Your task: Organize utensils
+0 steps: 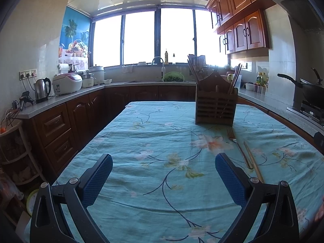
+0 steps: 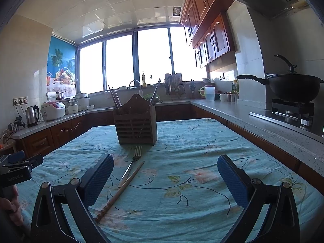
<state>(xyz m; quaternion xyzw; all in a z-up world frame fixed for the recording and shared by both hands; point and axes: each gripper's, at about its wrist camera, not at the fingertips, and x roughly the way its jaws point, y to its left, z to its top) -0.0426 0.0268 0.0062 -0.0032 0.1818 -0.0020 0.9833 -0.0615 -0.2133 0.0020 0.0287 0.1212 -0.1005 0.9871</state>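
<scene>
the tabletop point(image 2: 202, 141) is covered with a teal floral cloth, and a dark wooden utensil holder point(image 2: 136, 124) stands upright on it toward the far end, with chopsticks point(image 2: 115, 100) leaning out of its left and right compartments. just in front of the holder a metal fork point(image 2: 131, 166) lies flat, tines toward the holder, and a single wooden chopstick point(image 2: 120, 192) lies beside it on its right, the two nearly touching along their lengths. nothing lies between them and the holder.

the right gripper point(image 2: 165, 179) hovers low over the cloth with its blue-padded fingers point(image 2: 99, 179) spread wide and empty; the chopstick's ribbed near end lies just beside the left finger. the left gripper point(image 1: 164, 179) is likewise spread wide and empty, over bare cloth; in its view the fork point(image 1: 239, 149) and chopstick point(image 1: 254, 164) lie off to the right, just past its right finger, and the holder point(image 1: 215, 105) stands beyond them.

around the table: a kettle point(image 1: 42, 90) and rice cooker point(image 1: 67, 83) on the left counter, a sink under the bright window, and a black wok point(image 2: 293, 86) on the stove at right.
</scene>
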